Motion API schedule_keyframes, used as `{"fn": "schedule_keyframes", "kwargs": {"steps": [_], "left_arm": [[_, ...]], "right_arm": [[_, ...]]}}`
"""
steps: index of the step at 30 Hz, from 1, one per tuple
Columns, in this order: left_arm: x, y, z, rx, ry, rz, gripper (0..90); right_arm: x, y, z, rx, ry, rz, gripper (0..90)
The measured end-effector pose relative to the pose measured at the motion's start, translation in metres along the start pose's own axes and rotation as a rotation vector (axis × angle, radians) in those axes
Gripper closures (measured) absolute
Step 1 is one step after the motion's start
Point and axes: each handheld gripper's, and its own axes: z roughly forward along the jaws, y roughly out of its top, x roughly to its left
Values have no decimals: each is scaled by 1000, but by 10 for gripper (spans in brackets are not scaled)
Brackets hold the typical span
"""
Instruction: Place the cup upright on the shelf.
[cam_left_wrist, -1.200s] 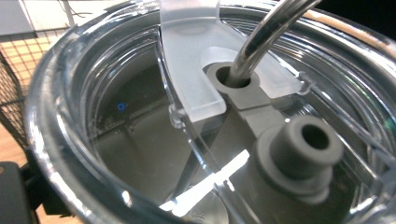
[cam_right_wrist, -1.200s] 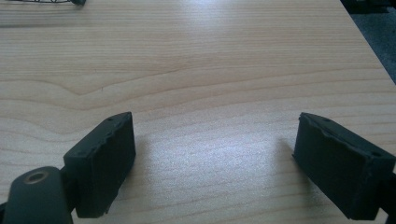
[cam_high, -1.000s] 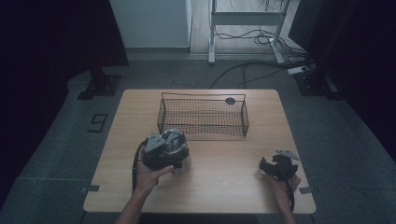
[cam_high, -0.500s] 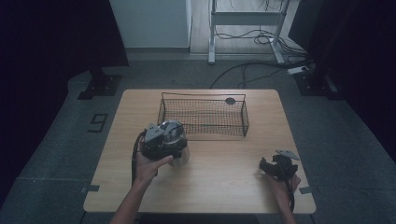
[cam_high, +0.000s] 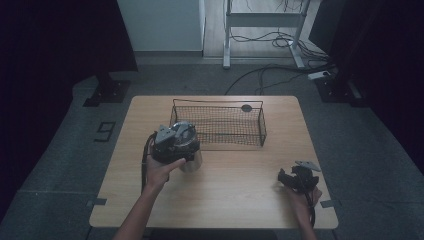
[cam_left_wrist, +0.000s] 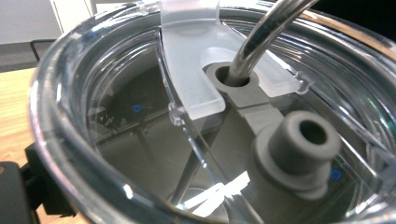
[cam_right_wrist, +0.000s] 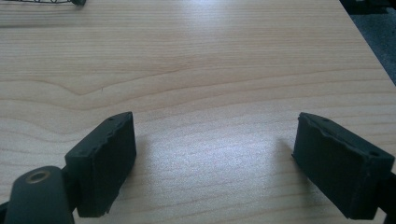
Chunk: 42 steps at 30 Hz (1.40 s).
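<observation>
- Clear-lidded tumbler sits against left gripper; jaw state cannot be told, left hand reaching forward.
- Right gripper low over wooden table, jaws spread, holding nothing.

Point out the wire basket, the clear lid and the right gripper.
wire basket (cam_high: 218, 125): high view, on its mesh floor.
clear lid (cam_left_wrist: 140, 116): left gripper view, on its transparent top panel.
right gripper (cam_right_wrist: 215, 161): right gripper view, midway between its two black jaws, which stand wide apart above the wooden table (cam_right_wrist: 210, 56).
</observation>
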Motion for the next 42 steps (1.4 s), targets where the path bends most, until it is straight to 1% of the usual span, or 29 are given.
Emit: {"fn": "schedule_keyframes", "kwargs": {"steps": [2, 4, 12, 15, 20, 31, 42], "left_arm": [[1, 2, 1, 2, 1, 1, 29], [3, 7, 4, -1, 14, 0, 29], [9, 18, 10, -3, 22, -5, 30], [13, 22, 11, -5, 22, -23, 30], [16, 24, 12, -8, 23, -36, 30], [20, 35, 17, 8, 36, -30, 30], [23, 45, 23, 2, 39, -18, 30]], "right_arm": [[0, 0, 0, 0, 0, -1, 129], [0, 0, 0, 0, 0, 1, 129], [0, 0, 0, 0, 0, 3, 129], [0, 0, 0, 0, -1, 2, 129], [0, 0, 0, -2, -1, 0, 129], [0, 0, 0, 1, 0, -2, 130], [0, 0, 0, -1, 0, -3, 131]]}}
